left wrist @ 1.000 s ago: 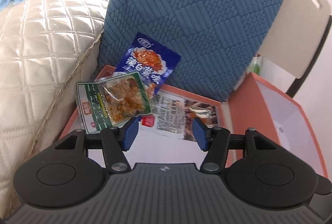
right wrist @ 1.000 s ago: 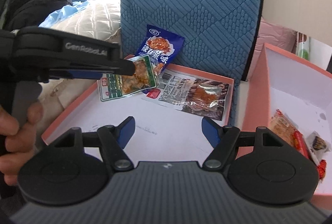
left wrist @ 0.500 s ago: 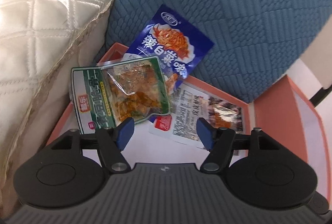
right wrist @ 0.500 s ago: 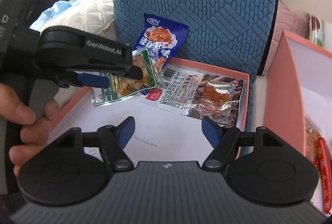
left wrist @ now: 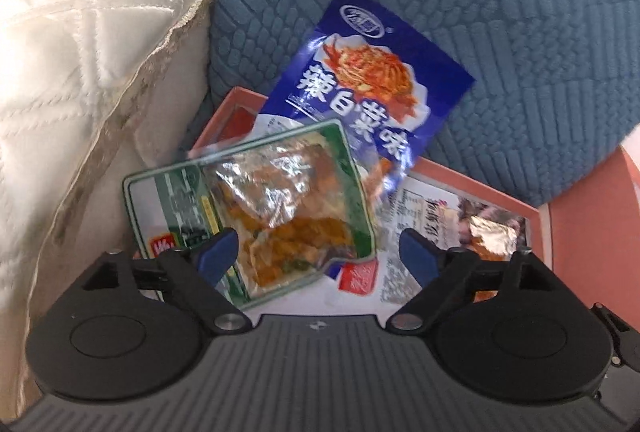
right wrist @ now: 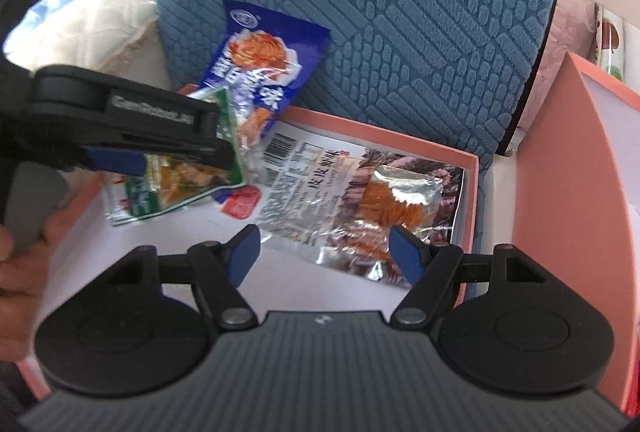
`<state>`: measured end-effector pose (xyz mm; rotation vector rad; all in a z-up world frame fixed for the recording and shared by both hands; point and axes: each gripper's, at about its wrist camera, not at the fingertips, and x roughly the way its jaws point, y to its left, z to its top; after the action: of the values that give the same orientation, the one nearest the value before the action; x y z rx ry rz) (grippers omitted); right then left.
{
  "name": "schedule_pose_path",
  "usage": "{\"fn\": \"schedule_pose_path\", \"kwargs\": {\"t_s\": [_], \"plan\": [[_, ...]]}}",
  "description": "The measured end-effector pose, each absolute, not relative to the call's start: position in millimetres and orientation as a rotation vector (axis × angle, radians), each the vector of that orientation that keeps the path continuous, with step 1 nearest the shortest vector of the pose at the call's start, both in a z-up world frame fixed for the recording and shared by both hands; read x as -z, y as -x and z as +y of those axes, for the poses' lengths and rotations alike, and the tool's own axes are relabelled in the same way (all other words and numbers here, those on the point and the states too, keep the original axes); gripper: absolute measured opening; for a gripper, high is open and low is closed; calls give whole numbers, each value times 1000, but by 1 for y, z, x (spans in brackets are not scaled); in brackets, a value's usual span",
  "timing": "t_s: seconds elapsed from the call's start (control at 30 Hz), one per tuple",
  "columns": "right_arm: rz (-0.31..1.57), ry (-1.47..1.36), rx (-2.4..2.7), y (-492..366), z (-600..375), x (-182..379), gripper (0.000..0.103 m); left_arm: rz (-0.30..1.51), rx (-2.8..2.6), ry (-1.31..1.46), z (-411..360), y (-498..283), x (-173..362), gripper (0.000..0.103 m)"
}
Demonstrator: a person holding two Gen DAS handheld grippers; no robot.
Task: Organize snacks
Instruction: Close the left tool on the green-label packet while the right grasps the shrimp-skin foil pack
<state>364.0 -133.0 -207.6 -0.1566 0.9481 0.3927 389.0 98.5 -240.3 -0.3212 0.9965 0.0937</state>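
- Left gripper (left wrist: 316,252): jaws spread wide and opening. The green snack packet (left wrist: 256,216) lies between the blue pads; the left pad overlaps its lower left part, but no pad visibly presses on it. In the right wrist view this gripper (right wrist: 120,127) reaches in from the left, over the same packet, with part of a hand (right wrist: 20,260) below it.
- Right gripper (right wrist: 322,252): jaws apart, nothing clamped. Its pads hover over the near edge of the silver-and-brown snack packet (right wrist: 360,191); contact cannot be judged from this angle.
- Green snack packet: clear window showing orange-brown pieces, tilted, in the far left corner of the shallow pink tray (right wrist: 472,191). Its upper edge overlaps the blue snack packet (left wrist: 368,79).
- Blue snack packet: stands upright at the tray's back edge, leaning against the blue textured cushion (left wrist: 480,11); white characters and a picture of red shredded food on the front.
- Silver-and-brown snack packet: lies flat on the tray's white floor, right of the green one, barcode end towards the left.
- Second pink box (right wrist: 560,171): upright wall just beside the tray's right rim.
- Cream quilted cushion (left wrist: 80,71): left of the tray, touching the blue cushion.
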Motion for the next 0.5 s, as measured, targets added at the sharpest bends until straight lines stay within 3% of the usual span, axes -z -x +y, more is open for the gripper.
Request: {"fn": "schedule_pose_path", "kwargs": {"t_s": [0.13,0.5], "plan": [[984,155,-384,-382,-127,219,89,1012,-135,300,103,-404,245,91],[1055,157,-355,-419,-115,237,89,1018,-124,247,105,-418,249,94]]}}
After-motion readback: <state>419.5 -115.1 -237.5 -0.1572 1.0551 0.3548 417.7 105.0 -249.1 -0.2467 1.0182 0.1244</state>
